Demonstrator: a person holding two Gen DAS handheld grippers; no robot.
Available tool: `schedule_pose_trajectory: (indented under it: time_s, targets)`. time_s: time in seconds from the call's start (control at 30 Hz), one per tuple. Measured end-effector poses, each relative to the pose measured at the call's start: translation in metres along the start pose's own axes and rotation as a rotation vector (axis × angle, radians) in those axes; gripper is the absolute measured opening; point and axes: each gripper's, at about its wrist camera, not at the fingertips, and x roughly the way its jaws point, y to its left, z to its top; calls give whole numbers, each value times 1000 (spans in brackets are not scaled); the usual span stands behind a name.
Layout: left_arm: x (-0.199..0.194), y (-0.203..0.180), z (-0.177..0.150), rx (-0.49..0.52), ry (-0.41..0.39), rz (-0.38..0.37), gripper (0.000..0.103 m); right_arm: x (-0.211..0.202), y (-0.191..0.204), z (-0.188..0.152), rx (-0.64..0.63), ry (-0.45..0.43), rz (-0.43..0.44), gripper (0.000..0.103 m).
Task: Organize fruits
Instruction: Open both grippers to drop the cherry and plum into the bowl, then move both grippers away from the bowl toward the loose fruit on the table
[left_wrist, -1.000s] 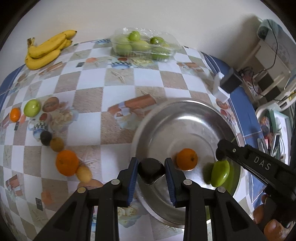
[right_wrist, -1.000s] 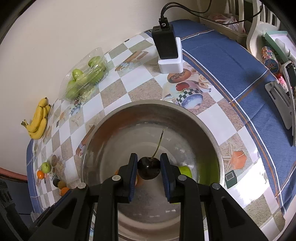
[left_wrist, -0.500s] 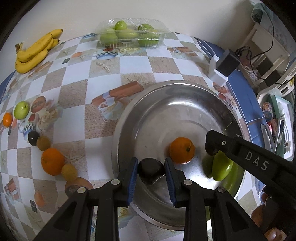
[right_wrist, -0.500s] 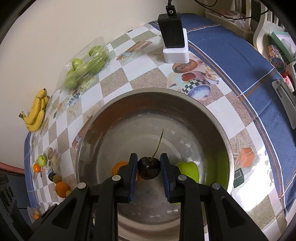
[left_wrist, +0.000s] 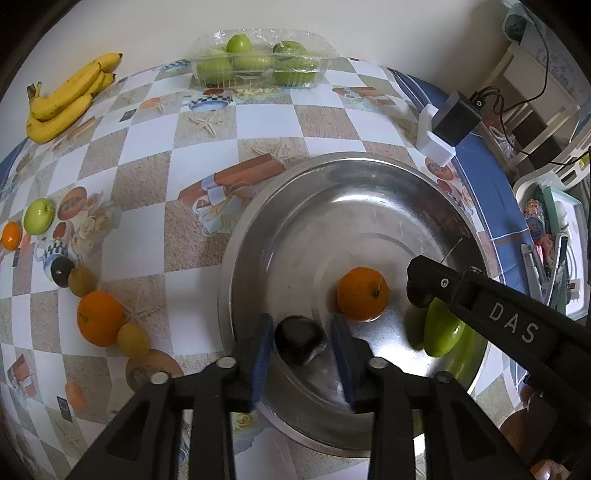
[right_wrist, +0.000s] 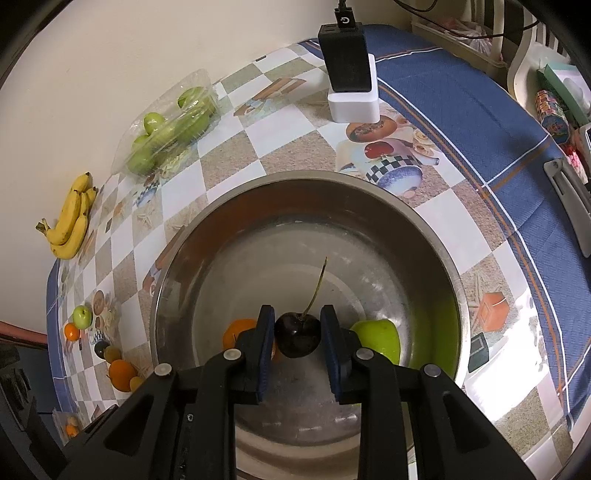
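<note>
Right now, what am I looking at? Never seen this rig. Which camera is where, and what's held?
There is no robot. A person holds a two-finger claw in each hand, and each claw carries a fisheye camera looking along its fingers, so there is one picture per hand. Both claws are over a steel bowl that holds an orange and a green fruit. The right claw is shut on a cherry. The left claw has just been opening, and a dark fruit sits loose between its fingers. On the tablecloth are bananas, a clear box of green ones, and some loose fruit.
</note>
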Motion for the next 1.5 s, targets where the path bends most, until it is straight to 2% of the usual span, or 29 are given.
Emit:
schedule_pose_trajectory:
  time_s: [0.03, 0.07, 0.43, 0.53, 0.7, 0.8, 0.87, 1.07, 1.17, 1.27, 1.5]
  targets:
    - [-1, 0, 0, -2, -1, -3, 51, 0, 0, 0, 0, 0, 0, 27]
    - [-2, -1, 0, -1, -4, -3, 53, 0, 0, 0, 2, 0, 1, 27]
    - [-12, 4, 4, -17, -29, -10, 53, -13, 3, 3, 6, -31, 16, 28]
    - [-15, 8, 5, -31, -36, -2, 54, -16, 5, 3, 2, -38, 21, 41]
    - [-19, 16, 6, -56, -41, 22, 55, -14, 5, 3, -4, -32, 17, 42]
    - [-20, 23, 6, -83, -42, 40, 61, -13, 5, 3, -7, -28, 14, 43]
    - [-20, 30, 6, -110, -38, 68, 70, -11, 5, 4, -9, -26, 4, 55]
    - [-15, 55, 4, -186, -13, 157, 83, -6, 5, 3, -16, -12, -33, 64]
    - [-16, 68, 4, -233, -19, 188, 87, -5, 7, 2, -28, -10, -48, 66]
    - [-20, 80, 4, -274, -40, 214, 95, -5, 9, 1, -39, -11, -53, 70]
    - [-35, 93, 4, -306, -99, 270, 103, -8, 17, -1, -71, -23, -65, 72]
